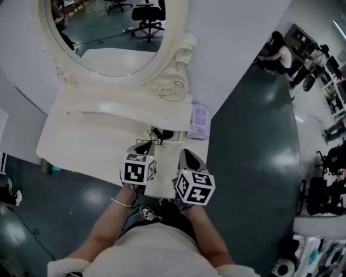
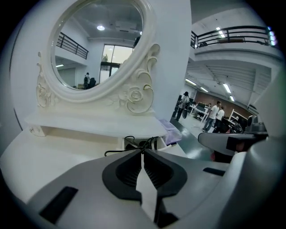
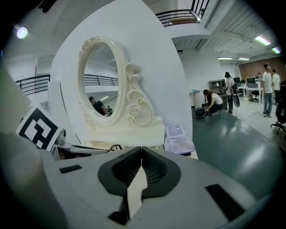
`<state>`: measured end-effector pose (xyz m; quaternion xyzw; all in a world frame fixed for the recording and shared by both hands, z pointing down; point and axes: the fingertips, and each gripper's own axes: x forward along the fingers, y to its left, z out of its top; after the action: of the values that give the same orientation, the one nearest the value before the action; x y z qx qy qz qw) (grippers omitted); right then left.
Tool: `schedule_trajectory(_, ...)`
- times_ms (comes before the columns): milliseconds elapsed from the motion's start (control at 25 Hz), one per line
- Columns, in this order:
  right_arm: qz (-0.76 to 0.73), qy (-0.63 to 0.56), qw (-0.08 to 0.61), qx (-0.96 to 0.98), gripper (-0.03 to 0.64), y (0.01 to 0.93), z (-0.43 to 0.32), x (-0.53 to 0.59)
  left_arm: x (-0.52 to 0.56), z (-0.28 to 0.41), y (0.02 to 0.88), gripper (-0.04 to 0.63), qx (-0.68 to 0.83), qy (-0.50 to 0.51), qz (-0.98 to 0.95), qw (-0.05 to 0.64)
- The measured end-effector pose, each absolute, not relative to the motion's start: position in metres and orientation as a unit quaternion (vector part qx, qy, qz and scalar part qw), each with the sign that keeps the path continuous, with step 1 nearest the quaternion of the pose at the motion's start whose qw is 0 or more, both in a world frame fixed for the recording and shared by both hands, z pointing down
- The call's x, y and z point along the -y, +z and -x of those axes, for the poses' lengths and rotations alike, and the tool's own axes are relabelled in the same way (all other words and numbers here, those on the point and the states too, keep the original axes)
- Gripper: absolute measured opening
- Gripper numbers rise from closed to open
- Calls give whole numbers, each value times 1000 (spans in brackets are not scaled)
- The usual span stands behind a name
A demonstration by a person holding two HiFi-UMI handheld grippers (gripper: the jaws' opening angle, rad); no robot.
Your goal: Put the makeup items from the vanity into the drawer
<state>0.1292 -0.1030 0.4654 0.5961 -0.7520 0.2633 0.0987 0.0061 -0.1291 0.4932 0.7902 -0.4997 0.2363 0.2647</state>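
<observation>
A white vanity with an oval mirror stands in front of me. At the right end of its low shelf an open drawer holds black, cord-like items; in the left gripper view these black items lie just past the jaw tips. A lavender packet rests on the vanity's right end, and the right gripper view has the packet beside the mirror base. My left gripper hovers before the drawer, jaws shut and empty. My right gripper is beside it, also shut and empty.
Dark green floor runs along the vanity's right side. People stand and crouch by desks far off. Office chairs show in the mirror. A small teal object lies on the floor by the vanity's left corner.
</observation>
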Motion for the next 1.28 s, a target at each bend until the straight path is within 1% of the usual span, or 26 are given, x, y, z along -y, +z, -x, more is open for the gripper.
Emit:
schedule_trajectory(200, -610, 268, 91, 740, 18, 467, -149, 106, 132, -32, 502, 26, 473, 251, -797, 278)
schedule_trajectory(480, -626, 286, 75, 722, 18, 479, -172, 108, 142, -44, 515, 26, 465, 288, -784, 296)
schedule_trajectory(600, -626, 290, 67, 721, 18, 481, -174, 112, 149, -45, 517, 26, 464, 297, -779, 301)
schedule_trajectory(800, -629, 293, 62, 718, 18, 483, -182, 117, 162, -51, 522, 26, 454, 290, -774, 333)
schedule_trajectory(1000, -629, 303, 56, 714, 18, 490, -188, 127, 170, -52, 533, 26, 450, 304, -761, 354)
schedule_trajectory(1280, -618, 311, 53, 720, 18, 496, -183, 147, 179, -58, 545, 27, 442, 323, -757, 357)
